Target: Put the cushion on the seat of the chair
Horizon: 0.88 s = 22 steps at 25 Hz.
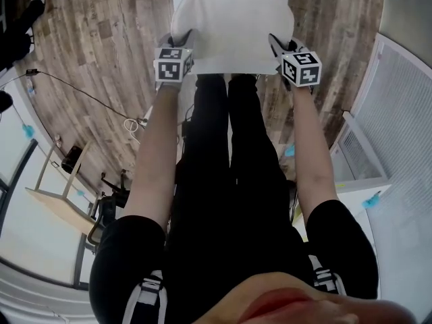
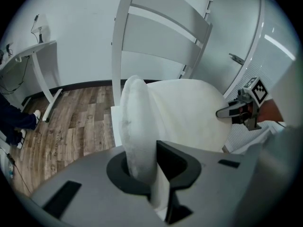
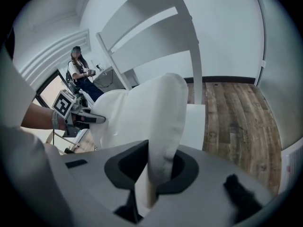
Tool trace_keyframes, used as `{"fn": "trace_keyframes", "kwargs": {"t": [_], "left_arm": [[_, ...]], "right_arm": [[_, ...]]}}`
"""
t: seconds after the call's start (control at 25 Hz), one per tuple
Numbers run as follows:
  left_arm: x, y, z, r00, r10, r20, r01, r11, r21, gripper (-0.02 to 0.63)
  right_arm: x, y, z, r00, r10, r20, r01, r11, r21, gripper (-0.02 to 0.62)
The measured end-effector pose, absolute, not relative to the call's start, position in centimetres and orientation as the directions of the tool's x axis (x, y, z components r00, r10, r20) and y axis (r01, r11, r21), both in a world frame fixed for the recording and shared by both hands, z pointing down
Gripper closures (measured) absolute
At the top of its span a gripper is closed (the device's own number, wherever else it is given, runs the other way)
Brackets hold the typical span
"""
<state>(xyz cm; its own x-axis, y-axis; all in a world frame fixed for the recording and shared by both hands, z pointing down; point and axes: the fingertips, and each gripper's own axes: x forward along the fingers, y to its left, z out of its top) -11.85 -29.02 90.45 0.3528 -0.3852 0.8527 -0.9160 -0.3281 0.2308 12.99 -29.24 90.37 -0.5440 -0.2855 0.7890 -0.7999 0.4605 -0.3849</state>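
Left gripper (image 1: 185,40) is clamped on the near left edge of the plump white fabric cushion (image 1: 233,25), and the right gripper (image 1: 278,44) pinches its near right edge. Between them the cushion hangs over the flat seat (image 3: 195,122) of the white wooden slat-backed chair (image 2: 161,37). Whether it touches the seat I cannot tell.

The cushion (image 1: 229,25) hid most of the chair's seat (image 3: 195,122), and the head view's top edge cut off the cushion's far side. The backrest (image 2: 163,30) ran past the top of both gripper views; a distant person (image 3: 81,74) was too small to read.
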Motion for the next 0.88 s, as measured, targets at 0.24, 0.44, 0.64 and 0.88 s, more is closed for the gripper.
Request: {"fn": "trace_keyframes", "kwargs": {"t": [0.24, 0.44, 0.64, 0.88], "left_arm": [[-12.1, -30.1, 92.2, 0.355, -0.361, 0.862, -0.911, -0.339, 0.234, 0.540], [-12.6, -30.6, 93.7, 0.354, -0.337, 0.872, -0.909, -0.345, 0.236, 0.535], [-12.8, -31.2, 95.4, 0.343, -0.319, 0.883, -0.910, -0.346, 0.229, 0.529], [-13.3, -31.7, 97.1, 0.327, -0.300, 0.896, -0.911, -0.352, 0.215, 0.518]], "right_arm": [[13.3, -30.3, 92.6, -0.514, -0.263, 0.816, -0.813, 0.452, -0.367, 0.532], [13.6, -30.8, 93.9, -0.484, -0.263, 0.835, -0.831, 0.437, -0.344, 0.523], [13.7, -31.6, 95.4, -0.461, -0.259, 0.849, -0.838, 0.441, -0.321, 0.511], [13.9, -32.3, 97.0, -0.431, -0.244, 0.869, -0.842, 0.454, -0.291, 0.499]]}}
